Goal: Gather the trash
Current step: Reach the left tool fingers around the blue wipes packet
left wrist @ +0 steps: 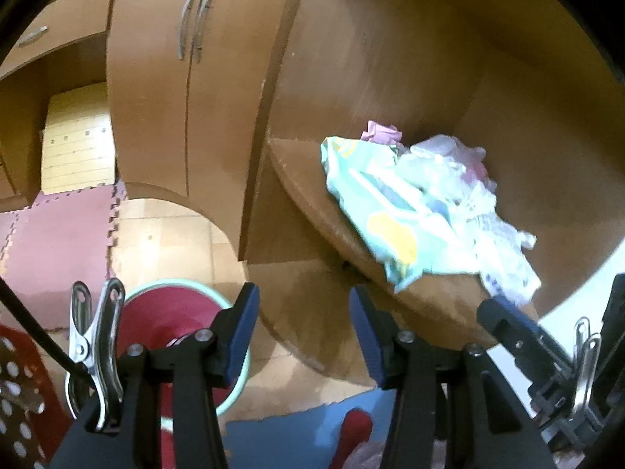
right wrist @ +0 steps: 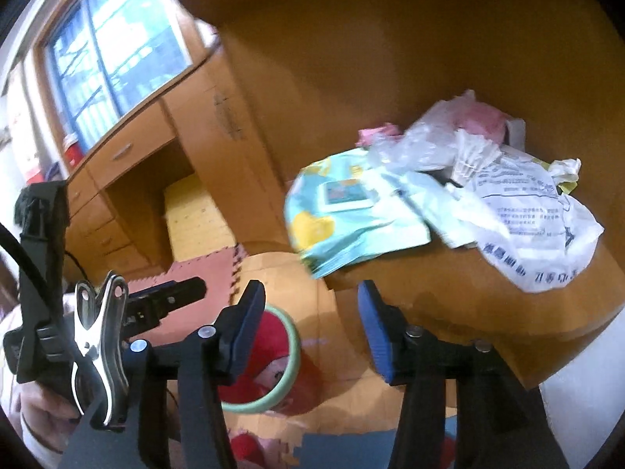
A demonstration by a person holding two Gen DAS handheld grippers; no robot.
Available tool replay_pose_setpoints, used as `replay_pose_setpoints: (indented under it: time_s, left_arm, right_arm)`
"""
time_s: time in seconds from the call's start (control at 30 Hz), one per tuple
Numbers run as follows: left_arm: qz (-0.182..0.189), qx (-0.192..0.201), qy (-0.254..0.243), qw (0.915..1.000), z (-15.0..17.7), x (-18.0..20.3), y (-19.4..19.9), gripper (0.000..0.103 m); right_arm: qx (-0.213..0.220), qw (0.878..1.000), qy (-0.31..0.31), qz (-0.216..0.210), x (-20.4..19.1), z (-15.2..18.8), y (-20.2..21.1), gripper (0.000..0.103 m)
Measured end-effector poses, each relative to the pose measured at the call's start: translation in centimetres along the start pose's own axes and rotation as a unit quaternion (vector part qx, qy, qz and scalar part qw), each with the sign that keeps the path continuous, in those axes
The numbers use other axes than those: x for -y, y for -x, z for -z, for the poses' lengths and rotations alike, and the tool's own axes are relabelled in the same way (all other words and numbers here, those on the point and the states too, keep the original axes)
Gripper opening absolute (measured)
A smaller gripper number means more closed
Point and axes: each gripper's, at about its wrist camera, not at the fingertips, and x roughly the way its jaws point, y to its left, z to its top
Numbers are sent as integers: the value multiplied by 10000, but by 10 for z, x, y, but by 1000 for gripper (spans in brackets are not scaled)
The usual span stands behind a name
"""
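Brown wooden cabinets and a rounded wooden bench fill the room, above a tiled floor with pink foam mats. Trash lies heaped on the bench: a mint-green printed wrapper, crumpled clear plastic and a white printed plastic bag. Left gripper sits below and left of the heap, jaws apart, nothing between them. Right gripper likewise stands apart and empty, short of the heap, over a red bin with a green rim.
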Motion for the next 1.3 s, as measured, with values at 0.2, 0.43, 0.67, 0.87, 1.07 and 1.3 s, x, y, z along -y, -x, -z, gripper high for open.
replay_pose_setpoints:
  time_s: [0.2, 0.43, 0.67, 0.87, 1.07, 1.3]
  left_arm:
    - [10, -68, -19, 10000, -40, 14, -53, 51]
    - [-1, 118, 100, 9999, -73, 20, -93, 51]
    - [150, 262, 352, 9989, -86, 6, -126, 54]
    - [446, 289, 532, 9972, -89, 9, -140, 54]
    - [332, 292, 401, 9982, -77, 16, -134, 49]
    - [513, 284, 78, 9982, -61, 22, -114, 35]
  right_arm:
    - [0, 9976, -675, 184, 36, -19, -36, 55]
    - [-82, 9917, -1281, 124, 59, -28, -68, 56]
    - [-95, 9891, -1465, 113, 78, -28, -84, 57]
    - [-36, 9902, -1390, 124, 88, -28, -88, 57]
    - [11, 9889, -1482, 105, 89, -26, -83, 57]
    - [21, 9875, -1575, 72, 91, -19, -80, 57]
